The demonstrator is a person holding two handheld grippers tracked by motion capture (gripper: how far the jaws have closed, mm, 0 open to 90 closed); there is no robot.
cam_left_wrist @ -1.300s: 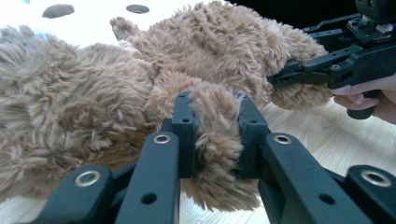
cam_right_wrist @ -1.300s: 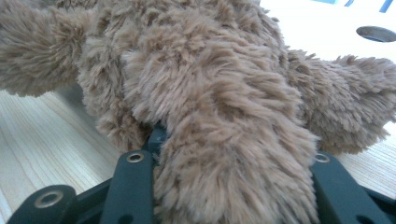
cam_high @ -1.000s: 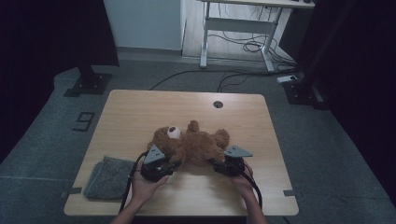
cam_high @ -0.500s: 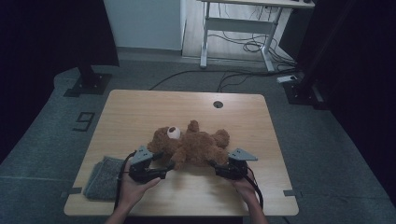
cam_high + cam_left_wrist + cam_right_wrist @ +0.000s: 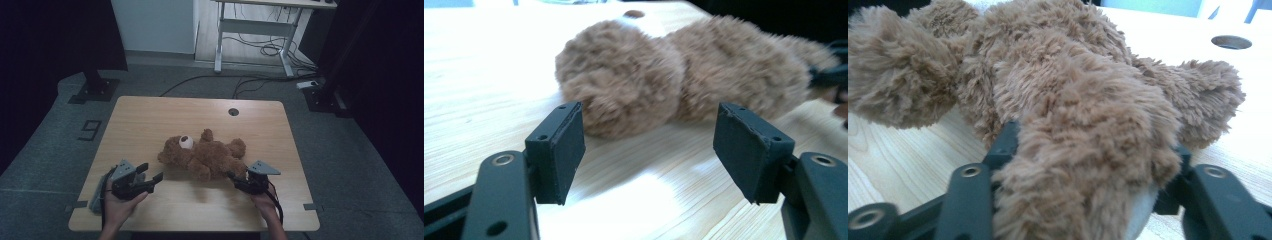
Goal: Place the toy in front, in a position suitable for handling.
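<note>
Teddy bear lies flat, mid-table toward the near edge of the wooden table. Its long axis runs across the table: head at the person's left, legs at the right. Left gripper sits apart from the head; its jaws have just been opening, nothing between them. Right gripper jaws have just been closing around a leg, apparently clamped on it, though fur hides the pads. Grey cloth lies at the near left table edge.

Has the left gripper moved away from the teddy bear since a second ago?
Yes. The left gripper has pulled back from the bear toward the table's left edge, jaws just opened, nothing between them.
</note>
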